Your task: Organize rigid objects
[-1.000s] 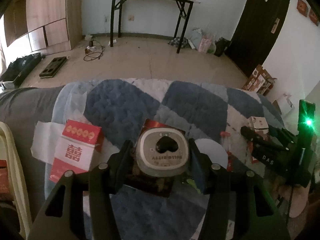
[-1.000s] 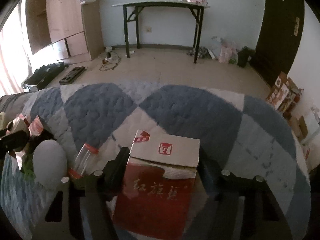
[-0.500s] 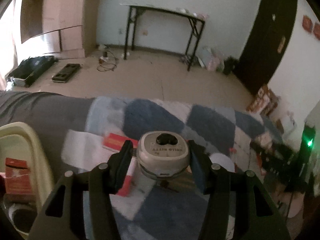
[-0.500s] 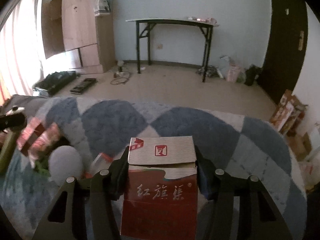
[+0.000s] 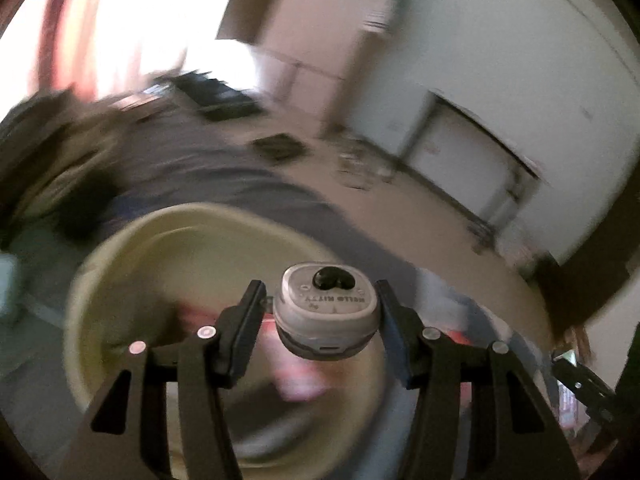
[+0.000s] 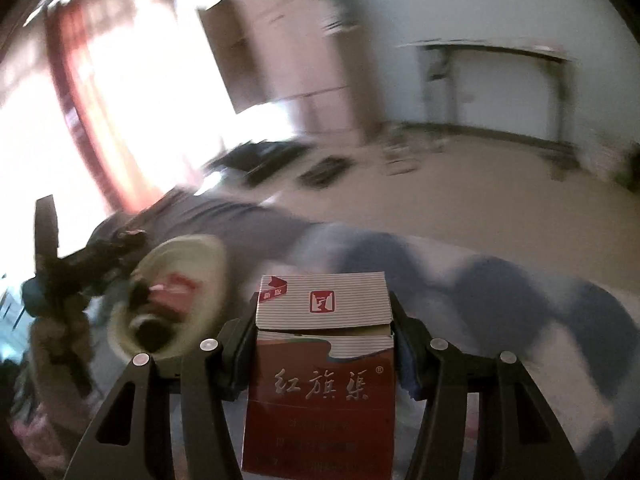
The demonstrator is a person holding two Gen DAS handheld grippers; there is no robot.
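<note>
Now the left gripper (image 5: pixel 320 312) is hanging over the cream basin (image 5: pixel 100 280), where half a second ago it was looking across the quilt with the basin only at the far left edge. In that time the view has swung left and tilted, so the floor and cabinet are smearing across the frame. Its jaws appear parted a little wider than the grey case (image 5: pixel 326 312): a slim gap is showing at each side, so whether the pads are gripping the case or it is just leaving them cannot be told. For the task this probably means the case is about to join the red things lying in the basin.

The right gripper (image 6: pixel 324 344) is holding the red carton (image 6: pixel 320 380) upright, jaws closed against its two sides, above the blue and white quilt (image 6: pixel 520 300). It too has turned left since the earlier frame, so the basin (image 6: pixel 200 256) is now sitting near left of it, with the other gripper reaching in from the far left. The carton is likely going there next.

Motion blur is hiding much. The basin's contents are showing only as red and dark smudges, and the carton's lower edge is cut off by the frame.
</note>
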